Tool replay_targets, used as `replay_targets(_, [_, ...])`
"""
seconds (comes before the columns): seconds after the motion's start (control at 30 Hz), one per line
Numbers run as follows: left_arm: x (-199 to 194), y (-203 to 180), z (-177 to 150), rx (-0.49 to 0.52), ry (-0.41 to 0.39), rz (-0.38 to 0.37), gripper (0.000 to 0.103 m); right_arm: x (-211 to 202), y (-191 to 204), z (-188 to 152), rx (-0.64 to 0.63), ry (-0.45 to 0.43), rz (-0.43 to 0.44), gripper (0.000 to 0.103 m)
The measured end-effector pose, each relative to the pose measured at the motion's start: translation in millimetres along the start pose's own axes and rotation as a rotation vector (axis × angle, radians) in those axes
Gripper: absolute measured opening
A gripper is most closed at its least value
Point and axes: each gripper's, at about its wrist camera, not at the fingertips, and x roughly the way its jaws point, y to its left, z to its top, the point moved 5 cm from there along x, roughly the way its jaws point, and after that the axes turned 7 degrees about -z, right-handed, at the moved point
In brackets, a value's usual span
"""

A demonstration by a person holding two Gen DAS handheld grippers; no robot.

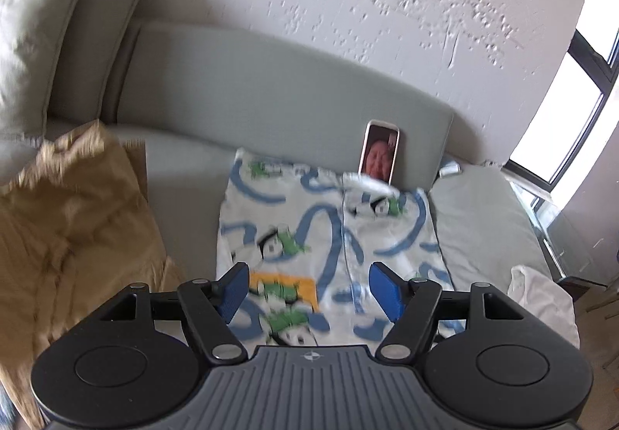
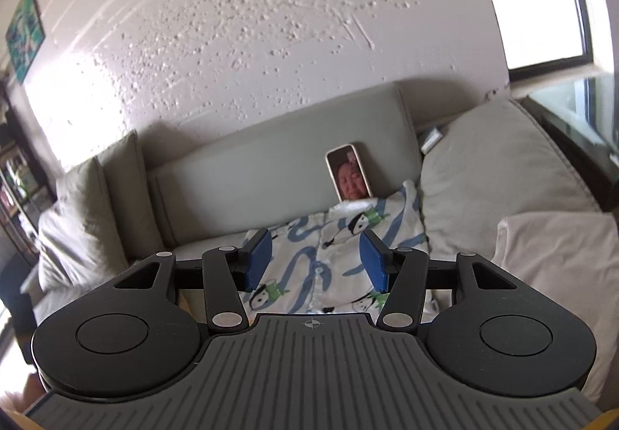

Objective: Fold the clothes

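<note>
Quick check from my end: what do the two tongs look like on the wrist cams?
The left tongs and right tongs look identical: blue textured pads on black jointed linkage arms with silver pivot pins, two round black housings, and a grey ribbed centre plate with a small compass-like mark. No cables, hands or sleeves show.

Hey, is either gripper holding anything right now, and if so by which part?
Nothing is held. The left gripper and right gripper are both open above the penguin-print shirt, gripping none of it.
</note>
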Motion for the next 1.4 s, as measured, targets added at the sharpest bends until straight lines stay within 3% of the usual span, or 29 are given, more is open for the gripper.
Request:
replay_targets(0.17, [1.5, -3.4, 30.9, 0.056, -0.054, 0.025, 0.07, 13.5, 14.0, 17.9, -0.05, -0.019, 0.003, 0.058])
replay_targets(0.27, [26.3, 6.1, 56.8, 0.065, -0.059, 0.059, 0.07, 35.3, 17.8, 31.3, -0.043, -0.043, -0.003, 0.074])
replay_targets(0.33, [49.6, 16.2, 74.9, 0.056, -0.044, 0.086, 0.07, 60.0, 18.0, 42.2, -0.035, -0.039, -0.023, 0.076])
replay_targets(0.43, [94.0, 37.7, 102.7, -0.014, 0.034, 0.072, 0.069, 107.8, 14.9, 63.1, -0.009, 0.016, -0.053, 0.076])
replay_targets(0.53, [148.5, 63.5, 122.3, -0.173, 0.169, 0.011, 0.065, 159.6, -5.5, 86.4, 0.037, 0.094, -0.086, 0.074])
replay_targets(0.6, [186.8, 79.0, 128.5, -0.27, 0.249, -0.015, 0.062, 195.8, -16.1, 101.0, -0.02, 0.152, -0.136, 0.075])
replay_targets(0.7, [239.6, 94.4, 130.7, -0.308, 0.323, 0.029, 0.062, 253.8, -41.1, 116.9, -0.126, 0.263, -0.24, 0.078])
replay_targets(0.77, [272.3, 101.5, 128.7, -0.309, 0.363, 0.074, 0.064, 291.0, -66.2, 122.4, -0.109, 0.315, -0.31, 0.081])
replay_targets(0.9, [327.0, 112.6, 122.3, -0.279, 0.403, 0.134, 0.064, 369.4, -98.5, 108.9, 0.005, 0.457, -0.342, 0.08])
replay_targets(0.97, [347.6, 114.7, 120.4, -0.24, 0.411, 0.138, 0.065, 406.6, -108.5, 89.5, 0.029, 0.563, -0.314, 0.074])
replay_targets(1.03, [367.5, 117.1, 119.3, -0.201, 0.412, 0.14, 0.068, 435.4, -115.7, 72.8, 0.072, 0.612, -0.301, 0.066])
replay_targets(1.1, [383.5, 122.0, 119.9, -0.175, 0.408, 0.156, 0.069, 460.6, -121.0, 63.5, 0.099, 0.616, -0.28, 0.066])
replay_targets(1.23, [405.0, 139.1, 126.4, -0.154, 0.376, 0.197, 0.07, 493.5, -134.9, 59.6, 0.121, 0.584, -0.329, 0.066])
replay_targets(1.4, [431.5, 160.8, 130.0, -0.17, 0.377, 0.157, 0.069, 518.1, -156.8, 53.1, 0.169, 0.602, -0.295, 0.066])
